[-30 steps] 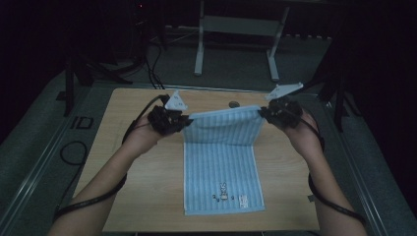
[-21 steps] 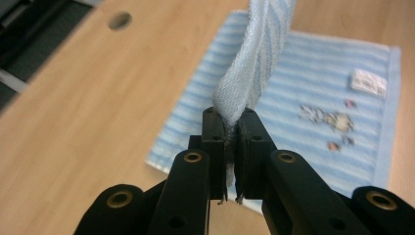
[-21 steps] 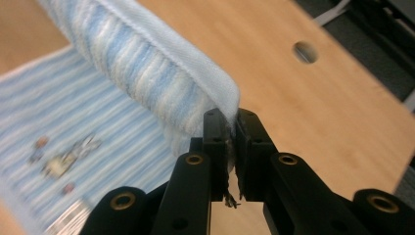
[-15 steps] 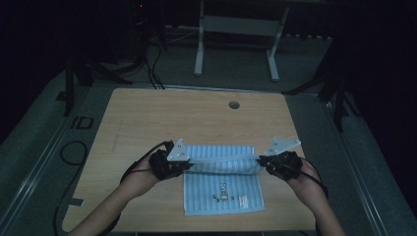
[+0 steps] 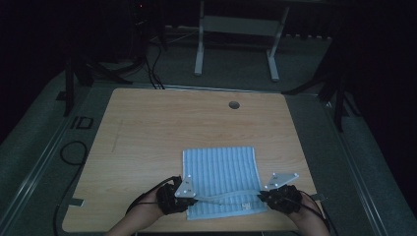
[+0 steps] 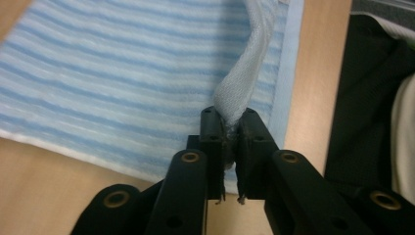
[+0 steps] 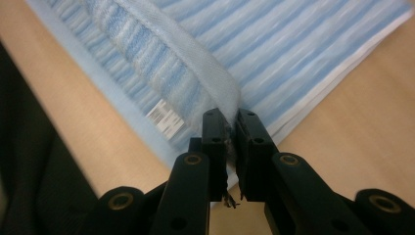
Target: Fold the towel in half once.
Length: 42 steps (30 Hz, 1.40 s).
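Towel [image 5: 220, 173] lies folded over itself on the table [image 5: 147, 128], near its front edge. Left gripper [image 6: 229, 128] and right gripper [image 7: 231, 125] each pinch a corner of its top layer. The fold looks nearly done; letting go remains.

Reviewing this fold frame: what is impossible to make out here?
- Towel label print: too small in the high view, blurred in the right gripper view.
- Pinched towel edge: hidden between the left gripper jaws and the right gripper jaws.
- Forearms: cut off by the high view's bottom edge.
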### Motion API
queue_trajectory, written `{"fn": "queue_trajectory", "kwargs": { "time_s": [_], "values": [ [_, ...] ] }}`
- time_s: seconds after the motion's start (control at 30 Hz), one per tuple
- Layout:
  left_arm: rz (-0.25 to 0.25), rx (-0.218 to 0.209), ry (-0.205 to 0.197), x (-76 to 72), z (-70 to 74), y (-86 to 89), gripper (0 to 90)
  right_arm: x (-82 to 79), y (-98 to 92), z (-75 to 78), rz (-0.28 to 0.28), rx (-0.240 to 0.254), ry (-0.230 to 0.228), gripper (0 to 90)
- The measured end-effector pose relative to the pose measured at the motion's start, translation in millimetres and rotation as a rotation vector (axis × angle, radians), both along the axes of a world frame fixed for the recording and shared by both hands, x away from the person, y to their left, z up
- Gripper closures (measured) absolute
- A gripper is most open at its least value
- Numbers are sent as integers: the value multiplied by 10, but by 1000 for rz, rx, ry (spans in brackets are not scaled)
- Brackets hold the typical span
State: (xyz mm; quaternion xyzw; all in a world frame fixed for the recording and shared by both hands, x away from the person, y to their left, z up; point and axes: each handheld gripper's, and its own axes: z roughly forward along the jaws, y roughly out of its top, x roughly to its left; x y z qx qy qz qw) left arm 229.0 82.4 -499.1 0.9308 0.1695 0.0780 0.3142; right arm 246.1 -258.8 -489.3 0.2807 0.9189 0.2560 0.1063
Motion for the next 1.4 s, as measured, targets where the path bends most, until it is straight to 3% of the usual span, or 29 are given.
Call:
{"fn": "queue_trajectory", "kwargs": {
  "time_s": [0.1,0.13,0.17,0.27,0.37,0.67,0.87,0.9,0.97,1.23,1.3,1.33,1.4],
  "values": [
    [-11,4,43,-57,-39,-2,745,-74,-38,-55,-6,7,26,782],
    [-11,4,43,-57,-39,-2,666,-116,-61,-70,-14,13,29,733],
    [-14,30,78,-130,-53,-1,557,-185,-108,-65,-22,32,41,692],
    [1,17,88,-145,-5,43,487,-242,-179,3,-42,43,35,636],
    [26,14,81,-84,39,75,464,-187,-236,81,-68,39,20,600],
    [89,8,85,266,53,152,442,236,-117,127,-52,9,-1,536],
    [177,22,107,607,14,270,413,543,-21,160,-55,8,-33,492],
    [177,22,107,607,14,270,398,596,-12,171,-56,10,-35,486],
    [221,19,124,775,1,351,396,720,7,190,-63,4,-40,478],
    [267,6,131,1010,-56,480,386,1120,37,133,-71,5,-3,395],
    [271,6,133,1037,-65,486,387,1189,40,109,-83,1,7,368],
    [281,17,138,1123,-88,491,387,1240,40,93,-95,1,19,345],
    [294,13,142,1209,-99,485,386,1428,41,58,-138,-5,44,313]
  ]
}}
